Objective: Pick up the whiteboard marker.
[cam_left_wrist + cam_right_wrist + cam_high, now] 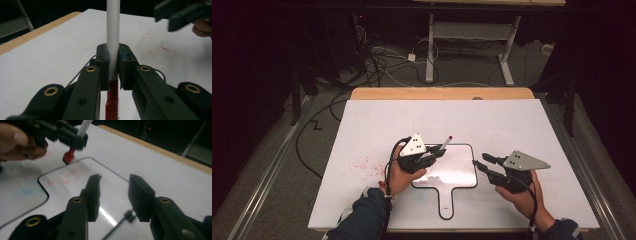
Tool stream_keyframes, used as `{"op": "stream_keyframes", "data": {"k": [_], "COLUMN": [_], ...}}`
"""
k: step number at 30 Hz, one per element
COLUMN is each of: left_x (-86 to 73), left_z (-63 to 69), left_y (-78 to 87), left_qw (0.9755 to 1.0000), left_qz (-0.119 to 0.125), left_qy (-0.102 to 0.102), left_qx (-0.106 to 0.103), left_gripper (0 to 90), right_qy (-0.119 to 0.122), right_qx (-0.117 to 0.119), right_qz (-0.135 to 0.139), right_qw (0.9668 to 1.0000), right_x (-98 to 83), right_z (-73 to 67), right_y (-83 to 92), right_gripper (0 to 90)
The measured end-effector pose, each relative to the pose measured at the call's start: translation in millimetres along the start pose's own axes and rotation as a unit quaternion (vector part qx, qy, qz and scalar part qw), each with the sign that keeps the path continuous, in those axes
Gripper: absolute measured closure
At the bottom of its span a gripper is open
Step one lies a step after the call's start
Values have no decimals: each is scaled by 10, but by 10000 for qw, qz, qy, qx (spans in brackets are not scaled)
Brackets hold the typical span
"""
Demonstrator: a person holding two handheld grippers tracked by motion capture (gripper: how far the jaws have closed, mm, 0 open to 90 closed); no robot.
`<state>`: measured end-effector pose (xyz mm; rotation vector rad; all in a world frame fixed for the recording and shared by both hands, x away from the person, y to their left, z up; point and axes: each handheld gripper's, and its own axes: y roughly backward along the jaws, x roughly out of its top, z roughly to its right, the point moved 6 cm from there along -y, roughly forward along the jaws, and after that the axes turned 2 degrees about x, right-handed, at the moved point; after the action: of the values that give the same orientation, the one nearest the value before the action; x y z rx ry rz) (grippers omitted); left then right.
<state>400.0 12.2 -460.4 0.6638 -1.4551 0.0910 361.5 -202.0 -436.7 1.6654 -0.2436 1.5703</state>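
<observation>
- Room was dark; a white sheet (512, 130) covered the wooden worktop (442, 93), with cables on the floor at the upper left of the high view and a white-legged stand (469, 45) at top centre.
- A small handled whiteboard (454, 172) with a black rim lay at lower centre of the sheet, handle toward the bottom edge. Faint red marks showed on its face in the right tool view.
- Red speckles (364, 165) marked the sheet left of the board.
- Left tool (438, 151), at centre of the high view, was clamped on a white marker (444, 143) with its red end pointing down over the board's upper-left corner. In the left tool view the jaws pressed both sides of the white barrel just above the red section.
- Right tool (483, 162), right of centre, hovered at the board's right edge; jaws apart, nothing between them.
- Each tool was held in a hand; dark sleeves entered from the bottom edge.
</observation>
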Motion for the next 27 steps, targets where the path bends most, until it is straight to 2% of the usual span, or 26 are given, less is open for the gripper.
{"op": "stream_keyframes", "data": {"k": [2, 3, 4, 5, 6, 10, 12, 14, 16, 17, 18, 21, 25, 27], "left_x": [6, 6, 2, -5, -13, -49, -59, -59, -61, -68, -68, -93, -93, -96], "left_z": [105, 105, 140, 176, 209, 310, 332, 337, 344, 338, 338, 339, 336, 326], "left_y": [40, 40, 51, 60, 65, 76, 90, 91, 85, 73, 73, 43, 24, 26], "left_qw": [9999, 9999, 9998, 9998, 9996, 9990, 9989, 9988, 9985, 9984, 9984, 9976, 9968, 9963], "left_qz": [-8, -8, -13, -15, -34, -110, -95, -111, -162, -216, -216, -380, -446, -487], "left_qy": [-96, -96, -131, -144, -177, -283, -306, -318, -402, -397, -397, -531, -629, -691], "left_qx": [-95, -95, -130, -170, -214, -331, -341, -368, -339, -337, -337, -233, -189, -148], "left_gripper": [786, 786, 786, 786, 785, 785, 785, 785, 785, 785, 785, 784, 786, 787], "right_qy": [26, 26, 43, 43, 79, 159, 226, 268, 274, 217, 217, 331, 424, 397], "right_qx": [74, 74, 107, 107, 158, 274, 244, 322, 347, 462, 462, 498, 446, 362], "right_qz": [111, 111, 195, 195, 247, 215, 204, 189, 180, 210, 210, 140, 86, 106], "right_qw": [9999, 9999, 9997, 9997, 9995, 9993, 9992, 9989, 9989, 9985, 9985, 9981, 9981, 9985], "right_x": [116, 116, 222, 222, 302, 368, 384, 387, 384, 379, 379, 368, 378, 381], "right_z": [-53, -53, -115, -115, -174, -284, -323, -353, -362, -383, -383, -458, -508, -482], "right_y": [-78, -78, -163, -163, -245, -384, -417, -449, -462, -487, -487, -521, -531, -525], "right_gripper": [745, 745, 801, 801, 835, 867, 868, 874, 873, 870, 870, 868, 854, 794]}}
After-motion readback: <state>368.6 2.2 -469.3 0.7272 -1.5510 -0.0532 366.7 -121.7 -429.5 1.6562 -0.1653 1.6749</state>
